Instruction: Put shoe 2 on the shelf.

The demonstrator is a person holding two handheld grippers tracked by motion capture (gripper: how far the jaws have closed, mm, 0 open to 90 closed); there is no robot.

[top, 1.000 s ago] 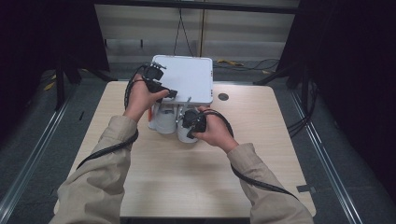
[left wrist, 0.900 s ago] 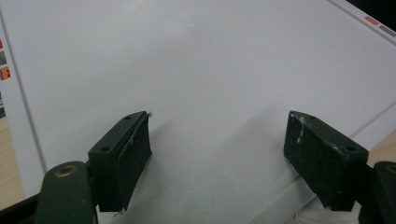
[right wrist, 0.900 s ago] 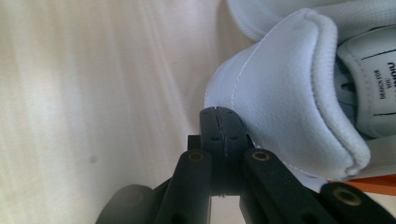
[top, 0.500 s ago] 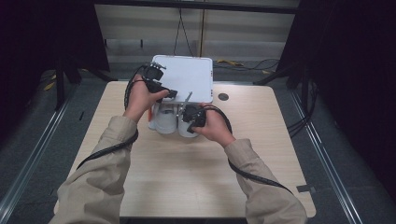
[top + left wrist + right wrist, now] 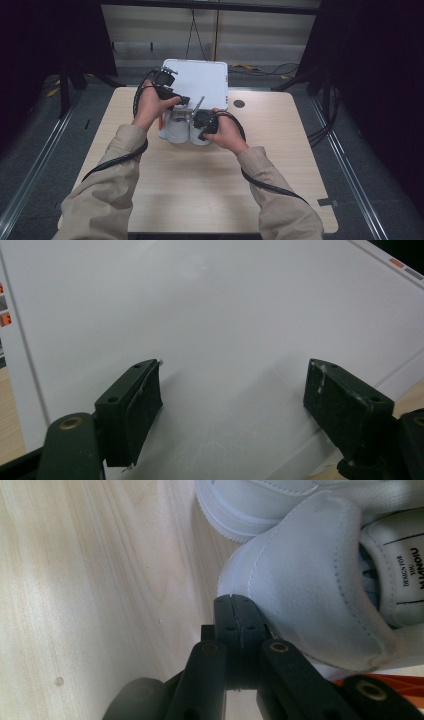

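Observation:
A pair of white shoes stands on the wooden table, just in front of a white box. My left gripper is open, its jaws spread wide above the box's flat lid with nothing between them. My right gripper is at the right side of the shoes. Its jaws are pressed together, and the right gripper rests against the padded heel of one white shoe. I see nothing between them. The other shoe lies beyond.
An orange strip shows under the shoe at the lower right. Small orange labels mark the box's edge. A dark round grommet sits in the table right of the box. Black cables trail along both sleeves. Bare tabletop spreads toward the person.
My right gripper has edged forward and left, closer against the shoes. My left gripper has barely moved over the box.

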